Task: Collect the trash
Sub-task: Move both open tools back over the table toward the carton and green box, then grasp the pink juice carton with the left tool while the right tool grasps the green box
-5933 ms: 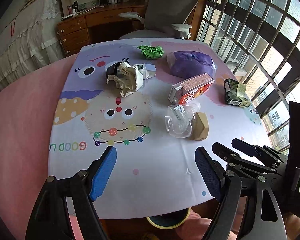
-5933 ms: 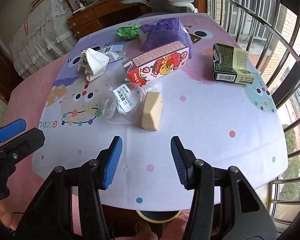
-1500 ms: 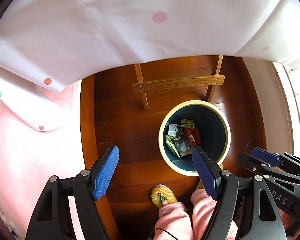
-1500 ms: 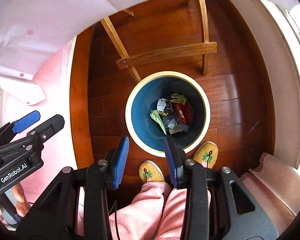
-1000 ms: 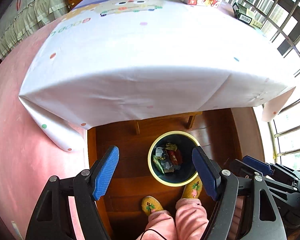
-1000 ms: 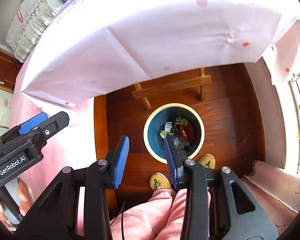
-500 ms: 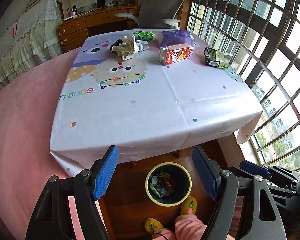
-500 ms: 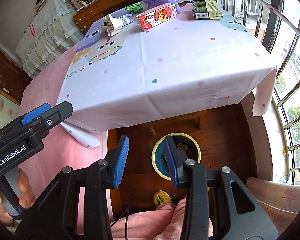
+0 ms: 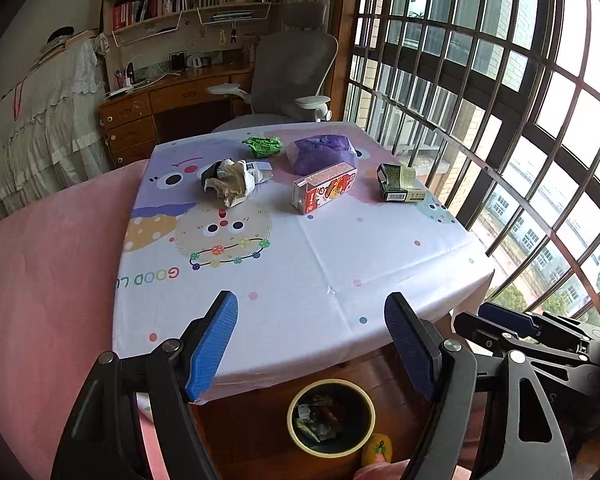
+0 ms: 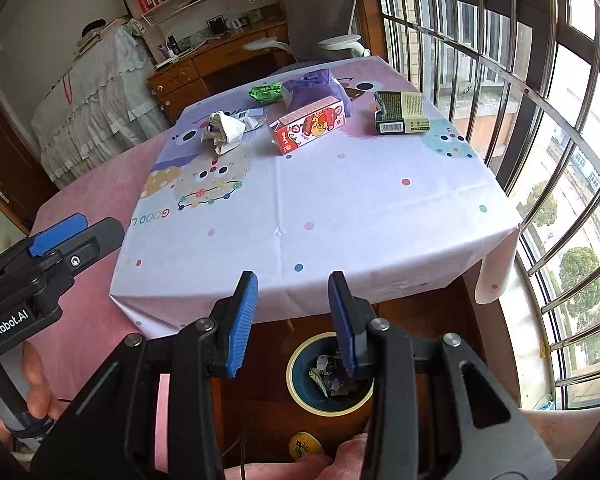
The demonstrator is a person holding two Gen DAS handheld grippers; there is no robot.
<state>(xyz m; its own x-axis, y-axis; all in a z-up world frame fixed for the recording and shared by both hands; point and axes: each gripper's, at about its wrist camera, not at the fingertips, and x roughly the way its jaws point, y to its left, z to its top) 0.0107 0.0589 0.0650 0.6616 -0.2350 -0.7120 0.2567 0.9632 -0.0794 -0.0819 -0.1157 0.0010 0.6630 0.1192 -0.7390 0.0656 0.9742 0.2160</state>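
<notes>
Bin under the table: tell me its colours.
The bin is blue inside with a pale yellow rim, clearest in the right wrist view.

"GenRobot.AI" on left gripper (image 10: pixel 56 240); "GOOD" on tablecloth (image 10: pixel 340 208).

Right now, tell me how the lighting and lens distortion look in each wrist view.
Left wrist view: daylight from the barred window is blown out at the upper right, and the bars bow strongly; the tablecloth is evenly lit and sharp. Right wrist view: the same bowing of bars, dark vignetted corners, and the trash bin under the table sits in shade.
</notes>
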